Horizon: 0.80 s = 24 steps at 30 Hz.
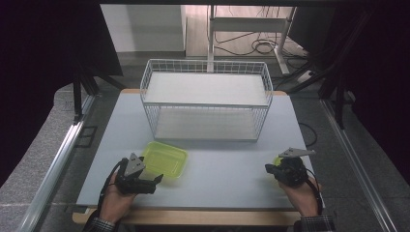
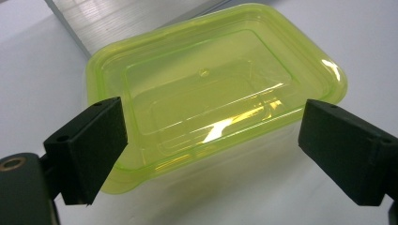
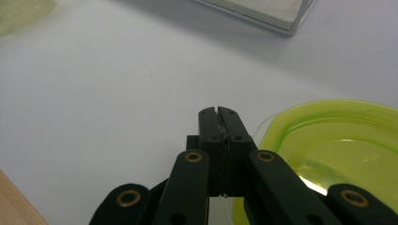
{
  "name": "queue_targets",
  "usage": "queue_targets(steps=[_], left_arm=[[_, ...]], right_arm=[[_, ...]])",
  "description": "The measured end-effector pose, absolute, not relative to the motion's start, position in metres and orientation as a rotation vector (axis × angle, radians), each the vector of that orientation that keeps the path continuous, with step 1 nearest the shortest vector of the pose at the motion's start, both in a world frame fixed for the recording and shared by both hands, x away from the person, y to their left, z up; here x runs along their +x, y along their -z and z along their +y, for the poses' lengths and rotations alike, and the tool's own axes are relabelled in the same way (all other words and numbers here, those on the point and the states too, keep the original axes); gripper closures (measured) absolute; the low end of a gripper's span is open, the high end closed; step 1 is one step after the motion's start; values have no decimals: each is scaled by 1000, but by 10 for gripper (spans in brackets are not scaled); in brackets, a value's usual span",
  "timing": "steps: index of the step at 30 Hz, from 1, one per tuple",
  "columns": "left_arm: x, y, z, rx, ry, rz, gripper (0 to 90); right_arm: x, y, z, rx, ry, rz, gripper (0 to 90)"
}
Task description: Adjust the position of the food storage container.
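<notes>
Item 1: yellow-green container (image 2: 211,98). Translucent plastic, rectangular with rounded corners, open side up and holding nothing. It sits on the counter (image 1: 227,169) at my near left, in front of the wire basket (image 1: 205,99). From my left tool (image 1: 145,180) it lies straight ahead, just past the tips. In the left gripper view its long axis runs slantwise across my line of reach, with the near long rim facing me and one near corner close to the left-hand pad. My left hand (image 1: 116,200) is much the nearer of the two.

Item 2: left tool. Spread wide, pinching nothing; both pads stand clear of the container, one to each side of its near rim. I judge that a short push forward would set a pad on either side of a wall.

Item 3: yellow-green lid (image 3: 338,150). Same colour, shallow, flat on the counter just to the right of my right tool (image 3: 219,112). Whether it touches the tool I cannot tell.

Item 4: right tool. Pressed together, with nothing between the pads; it points towards the container, well apart from it.

Item 5: markings. No brand, label or writing readable on container, lid or basket; one small moulded dot at the centre of the container's floor.
</notes>
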State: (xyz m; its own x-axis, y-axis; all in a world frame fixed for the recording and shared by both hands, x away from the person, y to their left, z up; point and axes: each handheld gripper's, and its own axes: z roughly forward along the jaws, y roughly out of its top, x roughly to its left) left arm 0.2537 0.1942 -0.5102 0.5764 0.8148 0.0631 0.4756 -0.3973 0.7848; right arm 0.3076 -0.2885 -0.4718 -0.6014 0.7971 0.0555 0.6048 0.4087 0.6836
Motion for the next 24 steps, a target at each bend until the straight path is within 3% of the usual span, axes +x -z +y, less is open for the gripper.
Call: queue_targets(steps=[4, 7, 10, 11, 12, 17, 24], left_arm=[[253, 506, 199, 2028, -545, 1019, 77], [254, 502, 204, 2034, -568, 1016, 160], [255, 499, 212, 2009, -581, 1039, 294], [256, 498, 216, 1997, -580, 1046, 294], [258, 495, 223, 1976, -591, 1068, 424], [265, 497, 242, 1939, -611, 1150, 658], [277, 508, 258, 1953, -592, 1221, 859]], right_arm=[[306, 470, -284, 1199, -998, 2382, 866], [304, 471, -279, 1183, -1008, 2381, 857], [303, 472, -276, 1162, -1012, 2381, 861], [303, 472, -276, 1162, -1012, 2381, 861], [302, 473, -273, 1149, -1015, 2387, 862], [300, 474, -267, 1127, -1038, 2402, 862], [300, 476, -262, 1135, -1056, 2412, 861]])
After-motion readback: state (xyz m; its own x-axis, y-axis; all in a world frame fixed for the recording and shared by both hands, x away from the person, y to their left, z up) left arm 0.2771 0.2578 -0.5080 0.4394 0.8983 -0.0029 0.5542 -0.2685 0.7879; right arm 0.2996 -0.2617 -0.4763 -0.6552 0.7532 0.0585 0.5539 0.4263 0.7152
